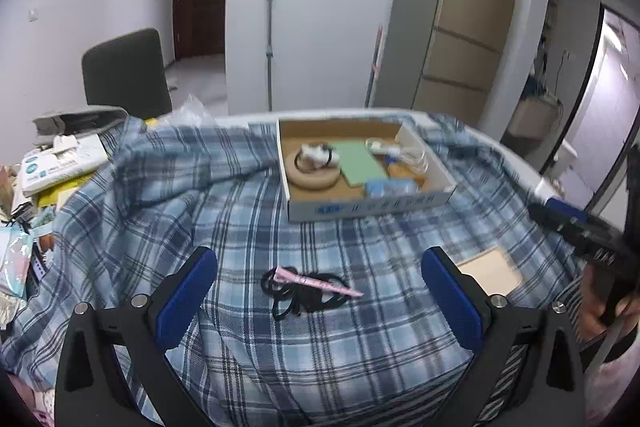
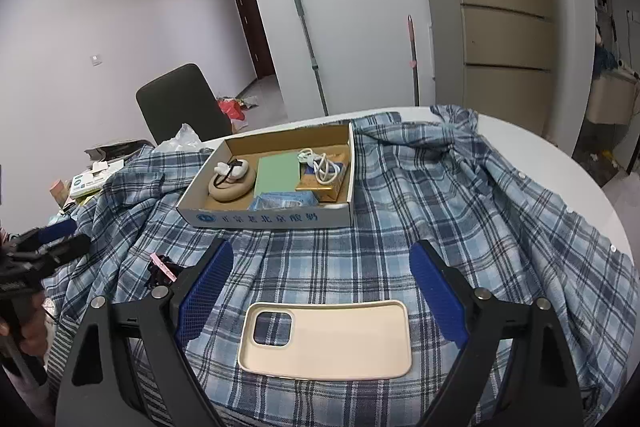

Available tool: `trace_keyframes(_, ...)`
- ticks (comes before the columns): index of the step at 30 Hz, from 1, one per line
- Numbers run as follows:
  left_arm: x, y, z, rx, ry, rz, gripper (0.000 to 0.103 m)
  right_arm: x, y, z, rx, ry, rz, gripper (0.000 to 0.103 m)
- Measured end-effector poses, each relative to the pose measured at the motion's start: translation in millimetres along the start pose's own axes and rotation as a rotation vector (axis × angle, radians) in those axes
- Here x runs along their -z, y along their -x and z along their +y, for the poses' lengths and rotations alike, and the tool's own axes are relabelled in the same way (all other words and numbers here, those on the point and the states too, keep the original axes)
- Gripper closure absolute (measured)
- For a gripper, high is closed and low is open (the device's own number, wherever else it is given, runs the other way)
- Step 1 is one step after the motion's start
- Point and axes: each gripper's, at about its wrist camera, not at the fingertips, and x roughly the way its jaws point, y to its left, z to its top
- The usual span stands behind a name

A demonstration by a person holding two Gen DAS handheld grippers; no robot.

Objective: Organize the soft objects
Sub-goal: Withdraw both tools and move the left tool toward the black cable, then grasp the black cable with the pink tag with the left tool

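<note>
A blue plaid shirt [image 1: 248,211] [image 2: 460,195] lies spread over a white table. In the left wrist view a pink hair clip with black hair ties [image 1: 308,287] rests on the shirt between the wide-apart pads of my left gripper [image 1: 320,291], which is open and clear of it. In the right wrist view a cream phone case [image 2: 326,339] lies flat on the shirt between the pads of my right gripper [image 2: 322,291], also open and not touching it. A cardboard box [image 1: 360,209] [image 2: 272,219] stands further back on the shirt.
The box holds a beige ring, a green card, white cables and a blue packet. Papers and packets [image 1: 52,167] crowd the table's left side. A dark chair [image 1: 124,75] stands behind it. The table edge [image 2: 560,163] curves round on the right. The other gripper [image 2: 36,255], held by a hand, shows at the left.
</note>
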Motion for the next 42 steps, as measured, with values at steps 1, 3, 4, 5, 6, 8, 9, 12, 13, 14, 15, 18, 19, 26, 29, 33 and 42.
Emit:
trace_keyframes(1, 1.6, -8.2, 2.0, 0.000, -0.008, 0.023, 0.000, -0.2, -1.9, -0.2, -0.001, -0.004, 0.008, 0.014)
trace_keyframes(3, 4.9, -22.2, 3.6, 0.009, -0.030, 0.063, 0.000, 0.1, -6.1, -1.0, -0.006, -0.010, 0.024, 0.014)
trace_keyframes(4, 6.9, -30.2, 4.9, 0.014, -0.044, 0.085, 0.000, 0.2, -7.8, -0.8, -0.007, -0.008, 0.027, 0.014)
trace_keyframes(5, 8.7, -37.5, 4.9, 0.015, -0.060, 0.109, 0.000, 0.6, -9.5, -0.6, -0.004, -0.003, 0.029, 0.014)
trace_keyframes(6, 10.8, -45.4, 4.9, 0.013, -0.079, 0.138, 0.000, 1.0, -11.5, -0.3, 0.001, 0.001, 0.031, 0.014)
trace_keyframes(8, 16.5, -64.3, 4.0, 0.007, -0.132, 0.205, 0.000, 1.8, -16.1, -0.9, 0.012, 0.004, 0.036, 0.014)
trace_keyframes(9, 19.0, -71.2, 3.0, 0.001, -0.154, 0.234, 0.000, 2.2, -19.0, -1.4, 0.016, 0.001, 0.041, 0.014)
trace_keyframes(12, 25.2, -88.9, 2.3, -0.029, -0.189, 0.279, 0.011, 2.9, -28.3, -4.8, 0.004, -0.020, 0.068, 0.014)
trace_keyframes(13, 26.5, -95.3, 4.6, -0.018, -0.185, 0.298, 0.015, 3.1, -31.2, -5.9, -0.003, -0.027, 0.076, 0.014)
trace_keyframes(14, 26.9, -99.7, 6.8, -0.010, -0.176, 0.311, 0.019, 3.4, -32.8, -6.8, -0.006, -0.033, 0.082, 0.014)
trace_keyframes(15, 27.0, -103.1, 9.6, -0.003, -0.166, 0.321, 0.022, 4.0, -34.2, -7.5, -0.004, -0.037, 0.086, 0.014)
trace_keyframes(18, 24.8, -115.7, 19.5, 0.013, -0.120, 0.348, 0.032, 5.4, -35.7, -8.2, 0.002, -0.037, 0.089, 0.014)
trace_keyframes(19, 24.8, -119.5, 23.3, 0.016, -0.104, 0.359, 0.036, 5.5, -35.9, -8.6, 0.004, -0.036, 0.090, 0.014)
trace_keyframes(26, 29.2, -124.7, 25.2, 0.055, -0.103, 0.387, 0.080, 5.0, -36.2, -12.5, 0.011, -0.051, 0.094, 0.014)
trace_keyframes(29, 30.3, -120.5, 21.8, 0.059, -0.117, 0.385, 0.096, 5.2, -33.4, -11.0, 0.011, -0.047, 0.092, 0.014)
trace_keyframes(33, 28.0, -109.9, 23.6, 0.061, -0.099, 0.363, 0.099, 4.9, -28.5, -8.9, 0.017, -0.035, 0.082, 0.014)
trace_keyframes(42, 15.6, -80.7, 21.1, 0.059, -0.093, 0.297, 0.070, 7.1, -19.0, -7.4, 0.008, -0.029, 0.065, 0.014)
